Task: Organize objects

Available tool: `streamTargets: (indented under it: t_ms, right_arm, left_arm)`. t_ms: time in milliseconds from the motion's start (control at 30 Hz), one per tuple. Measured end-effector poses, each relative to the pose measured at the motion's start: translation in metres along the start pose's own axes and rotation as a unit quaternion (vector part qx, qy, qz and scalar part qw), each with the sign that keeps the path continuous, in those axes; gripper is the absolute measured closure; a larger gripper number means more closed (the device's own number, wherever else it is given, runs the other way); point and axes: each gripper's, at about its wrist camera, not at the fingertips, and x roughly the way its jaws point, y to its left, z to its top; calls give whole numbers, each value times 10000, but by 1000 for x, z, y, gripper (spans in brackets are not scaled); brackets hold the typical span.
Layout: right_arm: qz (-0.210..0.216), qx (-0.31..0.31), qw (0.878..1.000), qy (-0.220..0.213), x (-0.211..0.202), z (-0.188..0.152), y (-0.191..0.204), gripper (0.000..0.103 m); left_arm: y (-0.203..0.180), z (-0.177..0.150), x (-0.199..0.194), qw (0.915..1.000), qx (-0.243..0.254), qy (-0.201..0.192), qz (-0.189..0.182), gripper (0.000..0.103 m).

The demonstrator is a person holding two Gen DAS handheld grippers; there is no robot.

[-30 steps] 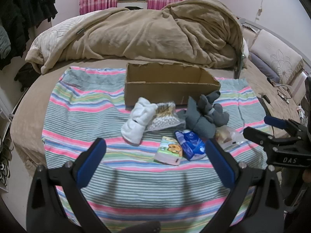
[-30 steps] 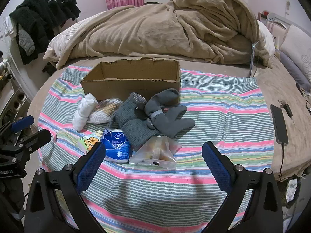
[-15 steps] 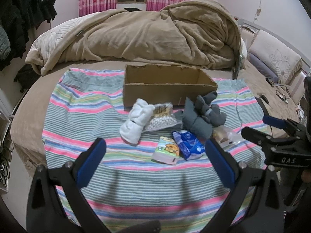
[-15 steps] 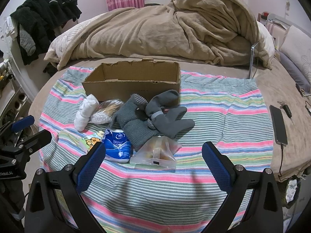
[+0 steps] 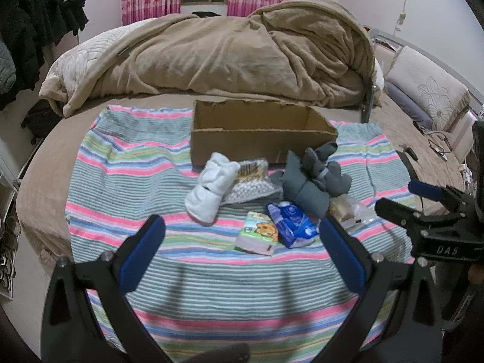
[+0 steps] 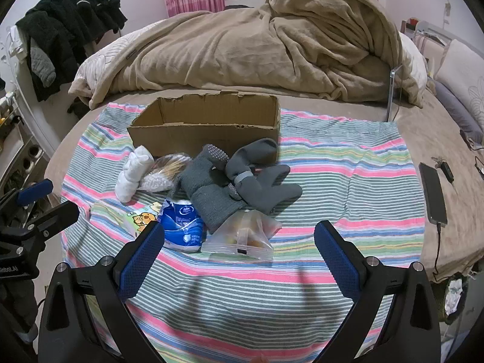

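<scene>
An open cardboard box [image 5: 260, 139] [image 6: 208, 127] stands on a striped cloth. In front of it lie rolled white socks [image 5: 211, 190] [image 6: 133, 172], a clear bag of cotton swabs [image 5: 254, 181] [image 6: 166, 172], grey socks [image 5: 311, 181] [image 6: 236, 181], a blue tissue pack [image 5: 292, 224] [image 6: 181, 224], a small pack with a cartoon animal [image 5: 257, 233] [image 6: 140, 217] and a clear zip bag [image 6: 245, 233] [image 5: 348, 211]. My left gripper [image 5: 242, 251] is open and empty, short of the pile. My right gripper [image 6: 239, 257] is open and empty, just short of the zip bag.
A heaped tan blanket [image 5: 227, 57] lies behind the box. A phone [image 6: 432, 193] on a cable lies at the right on the bed. Dark clothes [image 6: 66, 30] hang at the left. The striped cloth [image 6: 332, 163] ends at the bed's edge near me.
Both grippers have drifted back a little from the pile, which looks slightly farther. The objects have not moved and both grippers stay open.
</scene>
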Motion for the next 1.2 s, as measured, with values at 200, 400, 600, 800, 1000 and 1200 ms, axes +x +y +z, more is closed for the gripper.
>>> streamTargets:
  t_ms: [200,400,600,800,1000,1200]
  right_arm:
    - [-1,4,10000,9,0,0,0,2]
    - [3,7,10000,13,0,-1,0,2]
    - [6,6,10000,14,0,0,-1,2]
    - [10,12,10000,14,1,-1,-1,2]
    - [6,16,10000,34,2,-2,-1,2]
    - [-12,15,9999,107,12,1,-5,2]
  left_arm:
    - [0,0,0,10000,0,-1,-1,1]
    - [0,0,0,10000,-25,19,-43,1]
    - [0,1,2,10000,-24,34,-56,1]
    - [1,1,3,10000,-24,27,-48,1]
    - [2,0,6,9998,-47,67,-163,1]
    - [4,1,17,9995,-109,156,-265,1]
